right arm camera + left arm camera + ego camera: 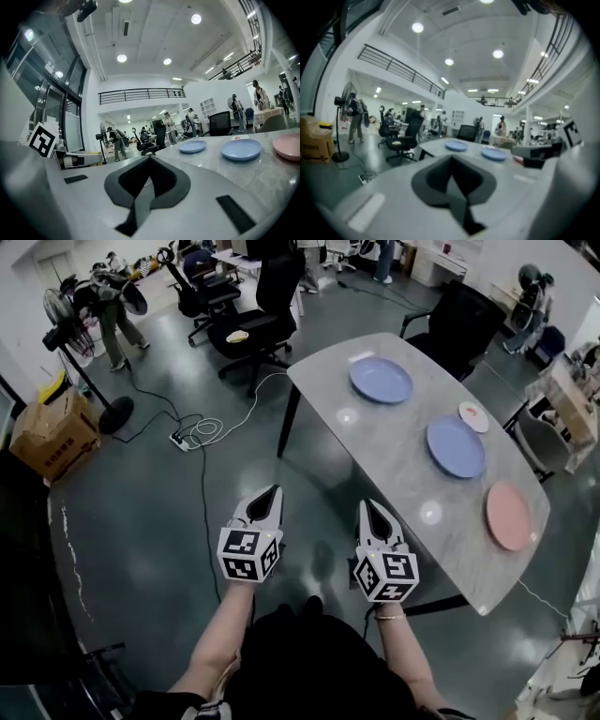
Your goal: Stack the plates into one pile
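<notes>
While both grippers hang over the dark floor, just off the near left edge of the grey table (394, 474), each gripper's own view looks straight at its jaws. The left gripper (271, 493) has its 2 fingers pressed together on nothing, and the right gripper (372, 509) is closed the same way, holding nothing.

On the table 3 plates lie in a row, none touching another. The far blue plate (381, 380) sits toward the far end, the middle blue plate (456, 446) is nearer, and the pink plate (509, 515) is nearest, close to the right edge. A small white dish (473, 415) rests just beside the middle blue plate on its far right side. It carries a reddish mark too small to read.

The right gripper view cuts the pink plate off at its right border. In the left gripper view the right gripper's body covers most of that plate.

Far left on the floor stands a cardboard box (53, 432). Its contents cannot be made out. A pale item lies on the seat of a black office chair (248, 334), too small to identify.
</notes>
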